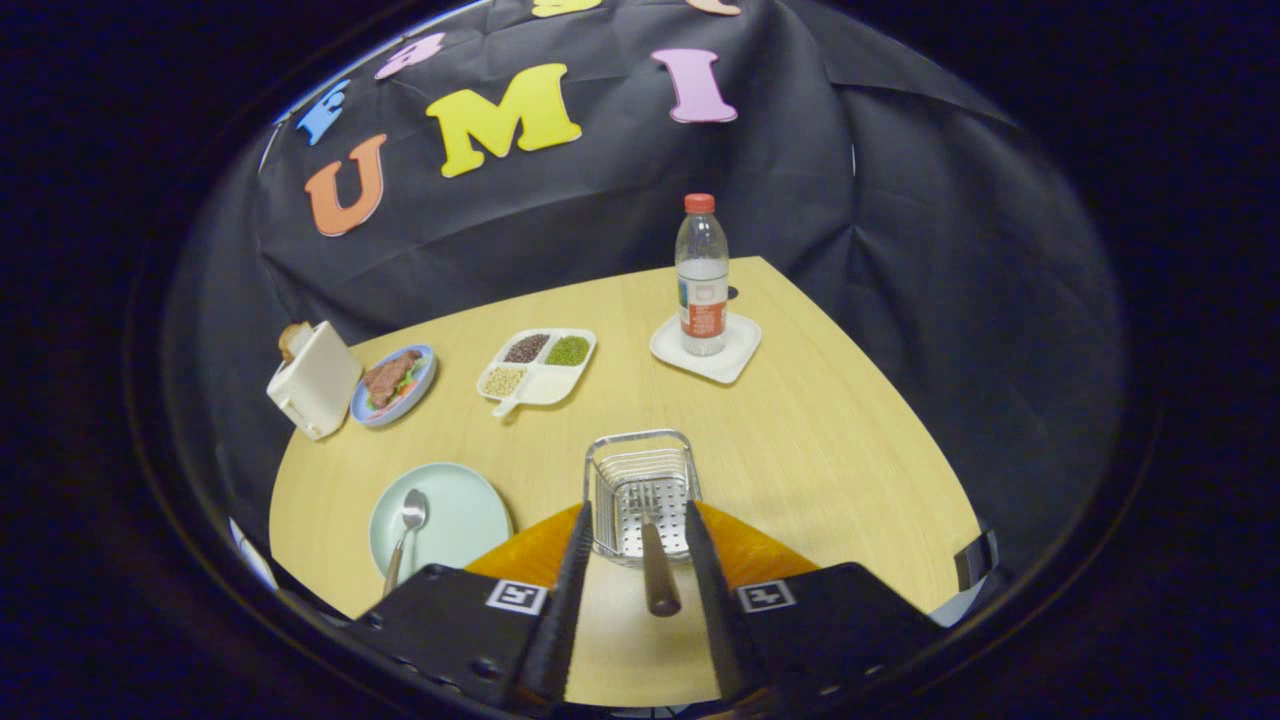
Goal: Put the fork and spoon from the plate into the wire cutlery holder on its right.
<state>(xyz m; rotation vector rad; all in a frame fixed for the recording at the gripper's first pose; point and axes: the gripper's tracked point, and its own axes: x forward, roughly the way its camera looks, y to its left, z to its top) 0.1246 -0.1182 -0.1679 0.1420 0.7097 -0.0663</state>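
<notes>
Wire cutlery holder (641, 492), fork (655, 545), open-seeming gripper (642, 530)

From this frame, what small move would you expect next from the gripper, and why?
Probably draw the gripper back from the wire cutlery holder and swing it toward the plate. The fork already stands in the holder, and the jaws look spread on either side of its handle, apparently not pressing it. The spoon lies on the plate, left of the holder.
</notes>
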